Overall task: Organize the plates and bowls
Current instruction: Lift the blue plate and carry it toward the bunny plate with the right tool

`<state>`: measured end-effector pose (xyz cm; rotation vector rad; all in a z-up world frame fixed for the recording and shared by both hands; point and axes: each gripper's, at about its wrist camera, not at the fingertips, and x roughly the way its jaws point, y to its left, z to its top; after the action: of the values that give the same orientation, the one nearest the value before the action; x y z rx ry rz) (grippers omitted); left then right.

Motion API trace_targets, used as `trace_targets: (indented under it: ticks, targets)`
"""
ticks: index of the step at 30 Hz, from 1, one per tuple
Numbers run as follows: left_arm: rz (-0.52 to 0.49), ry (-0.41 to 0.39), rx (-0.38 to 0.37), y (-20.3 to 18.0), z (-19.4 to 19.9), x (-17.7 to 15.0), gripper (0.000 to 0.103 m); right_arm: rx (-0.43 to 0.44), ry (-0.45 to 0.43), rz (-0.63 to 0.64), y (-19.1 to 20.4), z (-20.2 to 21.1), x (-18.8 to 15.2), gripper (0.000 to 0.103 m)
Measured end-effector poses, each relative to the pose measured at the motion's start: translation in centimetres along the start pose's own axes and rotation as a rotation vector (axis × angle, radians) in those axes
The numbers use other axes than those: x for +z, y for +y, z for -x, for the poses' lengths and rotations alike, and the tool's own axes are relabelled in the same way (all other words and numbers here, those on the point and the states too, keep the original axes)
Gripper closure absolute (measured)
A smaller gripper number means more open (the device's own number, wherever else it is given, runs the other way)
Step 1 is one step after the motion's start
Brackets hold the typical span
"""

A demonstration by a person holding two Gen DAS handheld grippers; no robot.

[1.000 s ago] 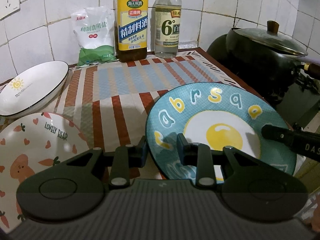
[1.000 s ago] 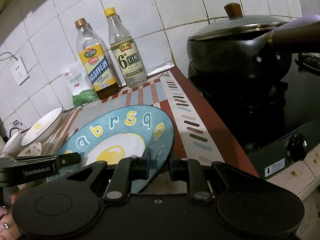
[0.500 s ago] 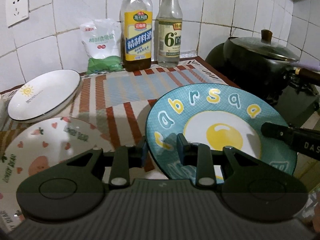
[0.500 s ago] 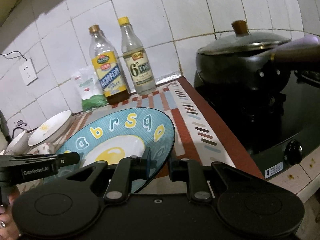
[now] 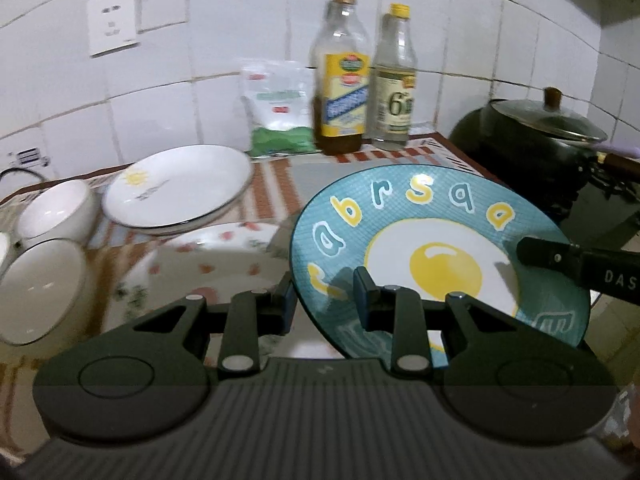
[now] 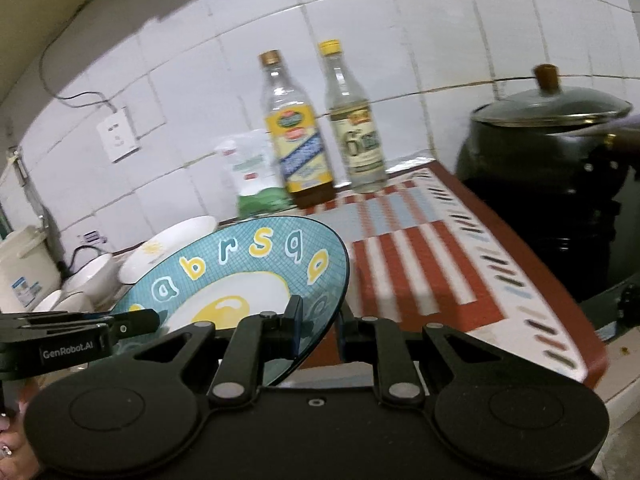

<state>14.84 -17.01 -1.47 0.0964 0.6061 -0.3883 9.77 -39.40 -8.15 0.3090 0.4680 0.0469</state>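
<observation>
Both grippers hold a blue plate (image 5: 432, 240) with an egg picture and letters, tilted above the counter. My left gripper (image 5: 325, 298) is shut on its left rim. My right gripper (image 6: 318, 322) is shut on its right rim; the plate also shows in the right wrist view (image 6: 240, 276). Below and to the left lie a pink-patterned plate (image 5: 216, 264), a white plate with a sun drawing (image 5: 176, 188) and white bowls (image 5: 60, 212), (image 5: 36, 288).
Two bottles (image 5: 344, 76), (image 5: 394, 80) and a salt bag (image 5: 280, 108) stand by the tiled wall. A black lidded pot (image 5: 536, 140) sits on the stove at right. A striped cloth (image 6: 420, 248) covers the counter.
Both grippers have lifted the blue plate higher and moved it left. More of the white plate and the bowls on the left have come into view.
</observation>
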Motion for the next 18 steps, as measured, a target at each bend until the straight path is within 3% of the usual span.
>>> trace_targets:
  ticks: [9, 18]
  targets:
    - [0.044, -0.013, 0.076, 5.7, 2.2, -1.4, 0.075, 0.073, 0.028, 0.041, 5.7, -1.9, -0.5, 0.083]
    - [0.076, 0.002, 0.128, 9.4, 1.6, -2.4, 0.075, 0.116, 0.064, 0.050, 8.6, -5.0, -1.4, 0.083]
